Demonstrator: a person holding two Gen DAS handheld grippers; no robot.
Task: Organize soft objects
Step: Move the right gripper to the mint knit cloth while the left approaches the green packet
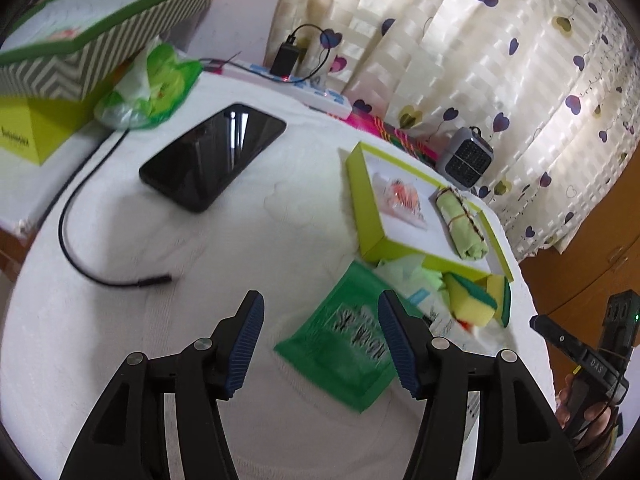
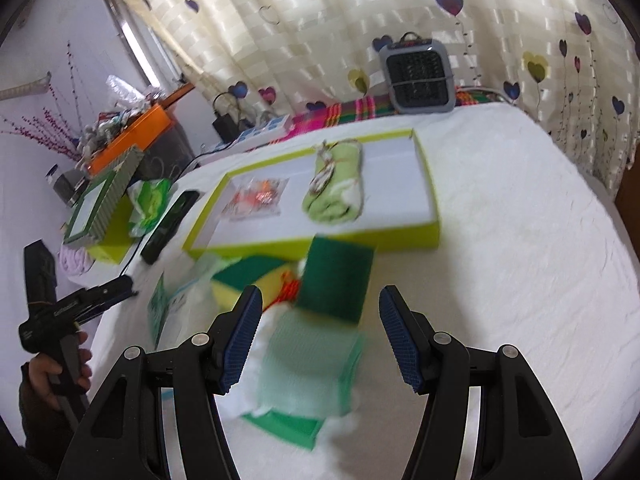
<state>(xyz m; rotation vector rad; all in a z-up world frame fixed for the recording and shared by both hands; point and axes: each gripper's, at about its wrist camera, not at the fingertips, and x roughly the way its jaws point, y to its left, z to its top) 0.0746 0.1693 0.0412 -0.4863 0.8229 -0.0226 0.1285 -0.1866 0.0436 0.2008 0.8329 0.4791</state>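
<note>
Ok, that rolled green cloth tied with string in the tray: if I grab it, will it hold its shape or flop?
The rolled green cloth is bound by string, so it probably stays a bundle. It looks soft, so it should squash under the gripper. It looks light and, lying in the tray, might roll if pushed.

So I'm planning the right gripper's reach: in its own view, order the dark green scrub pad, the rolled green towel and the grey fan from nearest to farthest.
From the right gripper:
1. Dark green scrub pad, just ahead, outside the tray.
2. Rolled green towel, inside the tray, mid-distance.
3. Grey fan, at the far edge by the curtain.
</note>
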